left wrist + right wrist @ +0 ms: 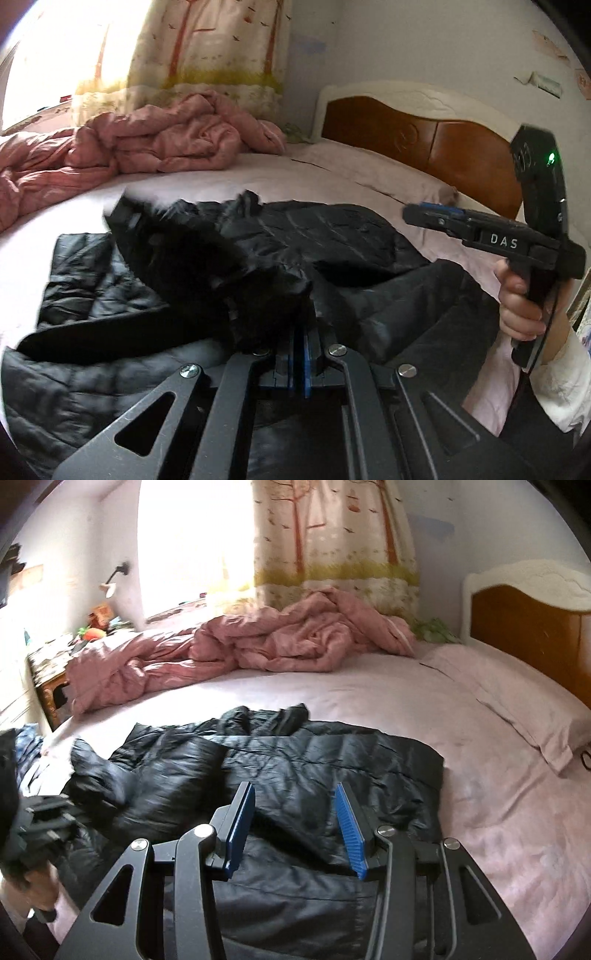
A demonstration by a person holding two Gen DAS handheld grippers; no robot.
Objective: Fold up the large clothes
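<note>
Here the black jacket [295,775] lies spread on the bed [498,830], a bunched fold (blurred) pinched in the closed left gripper [299,343]. The right gripper [295,827] hangs over it, wide open and empty.

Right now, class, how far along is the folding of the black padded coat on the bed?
Early stage. Done: the black coat lies spread on the bed. In hand: the left gripper is shut on a bunched part of the coat, lifting it across the body; the right gripper is open above the coat, holding nothing. Left: the coat is rumpled, with no neat fold visible.
</note>
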